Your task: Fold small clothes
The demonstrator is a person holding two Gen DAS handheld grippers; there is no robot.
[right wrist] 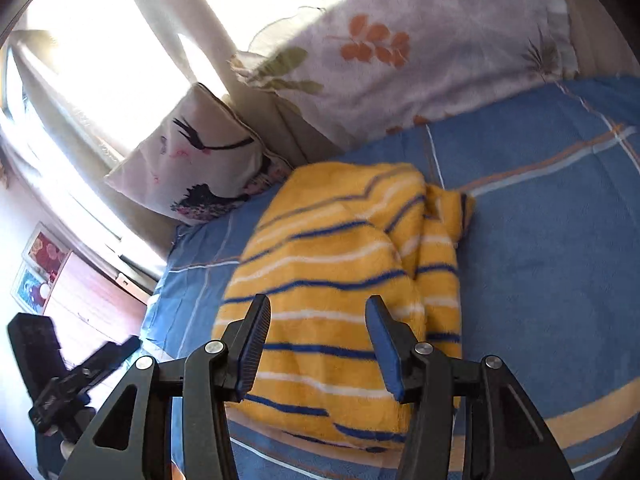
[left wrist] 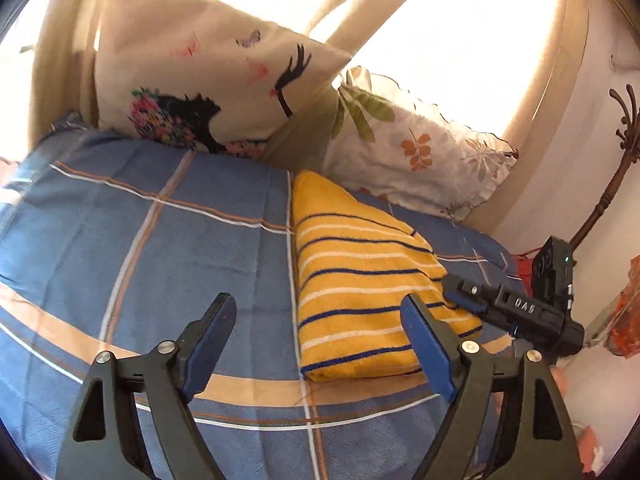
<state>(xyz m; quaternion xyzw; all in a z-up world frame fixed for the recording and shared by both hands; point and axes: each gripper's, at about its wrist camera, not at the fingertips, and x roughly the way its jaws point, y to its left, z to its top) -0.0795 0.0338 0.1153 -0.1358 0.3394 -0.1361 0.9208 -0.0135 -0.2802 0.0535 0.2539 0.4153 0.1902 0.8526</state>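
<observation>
Black gripper arms with blue pads fill the near edge of both wrist views. From the left wrist view, the left gripper [left wrist: 320, 328] hangs over the blue plaid bedsheet [left wrist: 152, 240] with its fingers spread wide and nothing between them. Just right of it lies the one piece of clothing, a yellow garment [left wrist: 360, 280] with blue and white stripes, folded into a flat packet on the sheet. Its near right edge is partly hidden behind the left gripper's right finger. At the garment's right edge the right gripper [left wrist: 460, 296] reaches in; the raised letters "DAS" can be read on its black body.

From the right wrist view, the right gripper [right wrist: 318, 344] stands over the near end of the yellow garment [right wrist: 332, 280], jaws parted, pads not pressing the cloth. Part of the left gripper's body shows blurred at the lower left.

Two pillows lean at the far end of the bed: a bird-and-flower cushion [left wrist: 192, 80] on the left and a leaf-print pillow [left wrist: 416, 148] on the right.
</observation>
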